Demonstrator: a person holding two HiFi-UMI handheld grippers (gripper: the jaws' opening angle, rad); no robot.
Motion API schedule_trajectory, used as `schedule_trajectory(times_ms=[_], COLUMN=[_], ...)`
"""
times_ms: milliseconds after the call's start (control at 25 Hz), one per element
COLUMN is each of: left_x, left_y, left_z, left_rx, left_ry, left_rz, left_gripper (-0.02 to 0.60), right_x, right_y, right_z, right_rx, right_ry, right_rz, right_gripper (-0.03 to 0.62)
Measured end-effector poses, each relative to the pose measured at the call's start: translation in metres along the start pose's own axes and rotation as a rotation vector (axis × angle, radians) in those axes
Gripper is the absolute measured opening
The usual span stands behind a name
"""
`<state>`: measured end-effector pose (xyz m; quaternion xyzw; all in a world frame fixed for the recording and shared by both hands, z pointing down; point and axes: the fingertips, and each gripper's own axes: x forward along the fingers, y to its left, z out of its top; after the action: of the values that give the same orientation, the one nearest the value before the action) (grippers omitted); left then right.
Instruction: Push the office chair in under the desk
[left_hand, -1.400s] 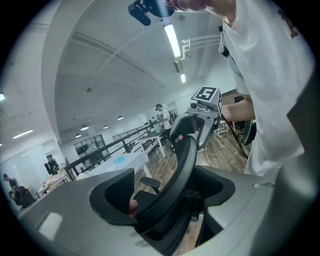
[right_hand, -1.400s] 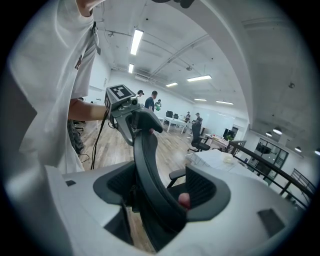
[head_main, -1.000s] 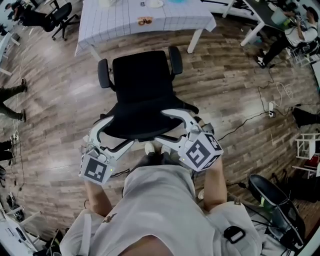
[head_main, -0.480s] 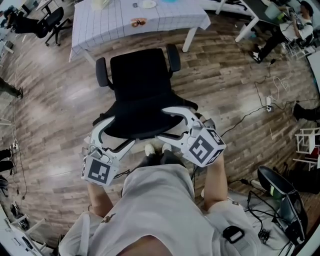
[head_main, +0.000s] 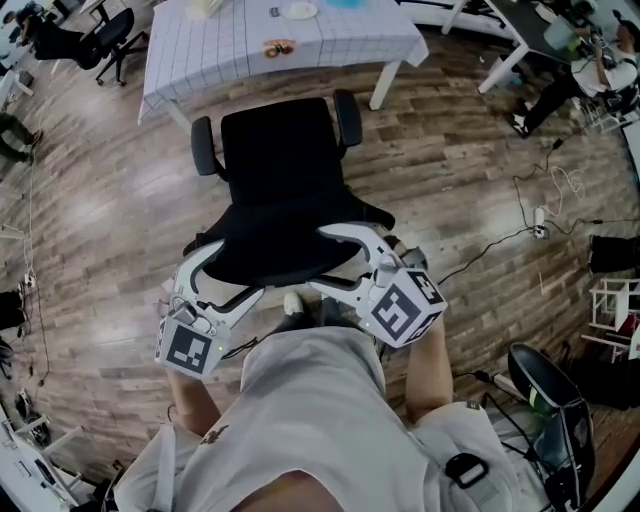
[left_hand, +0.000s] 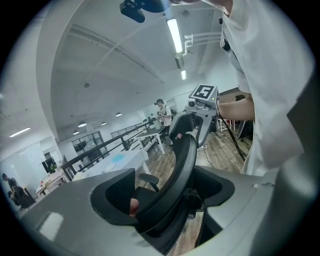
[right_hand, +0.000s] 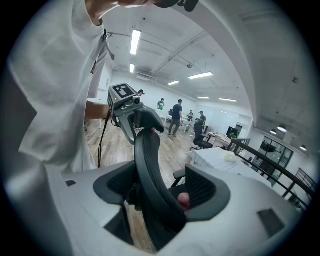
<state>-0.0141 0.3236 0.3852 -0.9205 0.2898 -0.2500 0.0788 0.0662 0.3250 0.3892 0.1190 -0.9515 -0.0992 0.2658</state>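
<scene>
A black office chair (head_main: 282, 160) stands on the wood floor, its seat facing a desk (head_main: 330, 40) covered in a white grid cloth; the seat front sits just short of the desk's edge. My left gripper (head_main: 225, 275) is shut on the left part of the backrest's top rim (left_hand: 182, 160). My right gripper (head_main: 335, 258) is shut on the rim's right part (right_hand: 147, 160). In each gripper view the dark curved backrest runs between the two grey jaws. The armrests (head_main: 204, 145) stick out at both sides.
A plate (head_main: 300, 10) and small items lie on the desk. Another black chair (head_main: 110, 35) stands far left. Cables (head_main: 500, 240) and a power strip (head_main: 541, 215) cross the floor at right. People (head_main: 575, 70) sit at upper right. A dark chair (head_main: 545, 400) is near right.
Both grippers keep their hold on the backrest. The chair sits much the same before the desk; the view only sways a little.
</scene>
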Motion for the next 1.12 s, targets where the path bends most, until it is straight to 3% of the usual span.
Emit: schedule_trajectory(times_ms=[520, 1120], left_x=[0.020, 0.025], left_y=[0.001, 0.011], left_z=[0.009, 0.007], left_rx=[-0.042, -0.053], left_ry=[0.026, 0.036], left_rz=[0.031, 0.010], left_gripper=[0.376, 0.380], right_x=[-0.012, -0.006], right_y=[-0.017, -0.027], right_z=[-0.012, -0.011], right_rx=[-0.037, -0.038], right_ry=[-0.027, -0.025], right_rz=[0.049, 0.110], right_gripper=[0.318, 0.319])
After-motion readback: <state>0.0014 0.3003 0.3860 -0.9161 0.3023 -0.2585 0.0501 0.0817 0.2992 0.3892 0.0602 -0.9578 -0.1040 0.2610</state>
